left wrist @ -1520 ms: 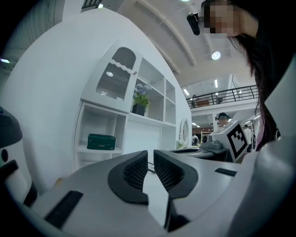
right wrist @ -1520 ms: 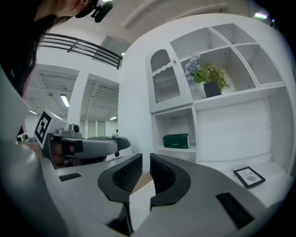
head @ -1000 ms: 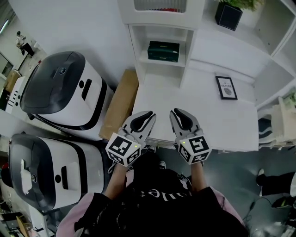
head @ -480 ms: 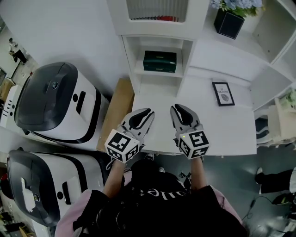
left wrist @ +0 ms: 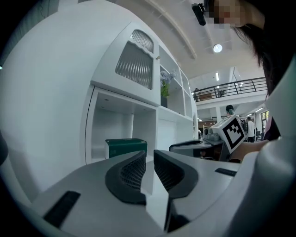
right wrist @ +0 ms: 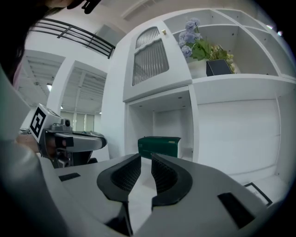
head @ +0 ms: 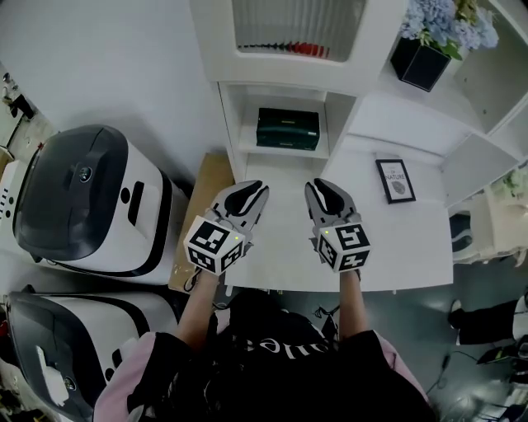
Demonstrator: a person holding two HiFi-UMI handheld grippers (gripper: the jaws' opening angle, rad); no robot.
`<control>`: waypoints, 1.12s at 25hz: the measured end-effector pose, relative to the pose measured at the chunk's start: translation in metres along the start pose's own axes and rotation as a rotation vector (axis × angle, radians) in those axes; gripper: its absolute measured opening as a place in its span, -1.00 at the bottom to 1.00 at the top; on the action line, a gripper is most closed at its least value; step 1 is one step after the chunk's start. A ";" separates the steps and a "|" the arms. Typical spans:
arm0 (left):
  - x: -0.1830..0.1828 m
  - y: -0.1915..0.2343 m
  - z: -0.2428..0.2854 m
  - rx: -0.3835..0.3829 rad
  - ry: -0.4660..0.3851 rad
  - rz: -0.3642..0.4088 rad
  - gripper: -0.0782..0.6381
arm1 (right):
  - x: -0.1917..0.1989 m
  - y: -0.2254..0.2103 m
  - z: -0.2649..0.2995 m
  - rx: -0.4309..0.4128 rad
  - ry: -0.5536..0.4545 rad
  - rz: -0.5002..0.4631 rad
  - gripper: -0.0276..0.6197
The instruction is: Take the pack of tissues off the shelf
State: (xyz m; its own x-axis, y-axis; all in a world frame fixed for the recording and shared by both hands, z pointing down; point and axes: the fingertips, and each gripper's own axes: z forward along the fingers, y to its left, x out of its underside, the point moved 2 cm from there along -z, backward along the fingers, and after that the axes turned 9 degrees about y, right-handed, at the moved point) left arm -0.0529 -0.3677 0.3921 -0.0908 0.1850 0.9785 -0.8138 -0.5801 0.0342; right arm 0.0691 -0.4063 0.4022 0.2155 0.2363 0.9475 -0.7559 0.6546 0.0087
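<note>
Tissue pack (head: 288, 129), print seemingly too small

A: Any wording legible here?
B: The framed picture (head: 395, 180) carries the word "NATURE" above a leaf print. White lettering on the person's black top (head: 273, 346) cannot be read.

bare white counter (head: 412, 239) stretching free toward 12 o'clock, shelf niche (head: 285, 154) standing open-fronted there, its side walls narrowing the entry at 11 and 1 o'clock, green pack of tissues (head: 288, 128) sitting alone inside, ribbed cabinet (head: 297, 25) overhanging above, picture frame (head: 395, 180) lying aside at 2 o'clock
</note>
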 end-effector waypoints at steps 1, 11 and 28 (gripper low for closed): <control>-0.001 0.009 0.005 -0.005 -0.001 -0.004 -0.64 | -0.001 -0.004 0.007 0.010 0.007 -0.006 -0.71; -0.004 0.070 0.056 -0.034 0.025 -0.022 -0.59 | -0.013 -0.050 0.063 0.103 0.063 -0.055 -0.62; 0.000 0.100 0.115 -0.127 0.137 0.078 0.00 | -0.013 -0.078 0.107 0.136 0.116 -0.042 -0.22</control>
State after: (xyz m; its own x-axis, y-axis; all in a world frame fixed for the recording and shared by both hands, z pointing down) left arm -0.0686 -0.5166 0.4189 -0.2270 0.2544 0.9401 -0.8662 -0.4940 -0.0754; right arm 0.0592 -0.5376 0.4230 0.3121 0.2973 0.9023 -0.8198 0.5643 0.0976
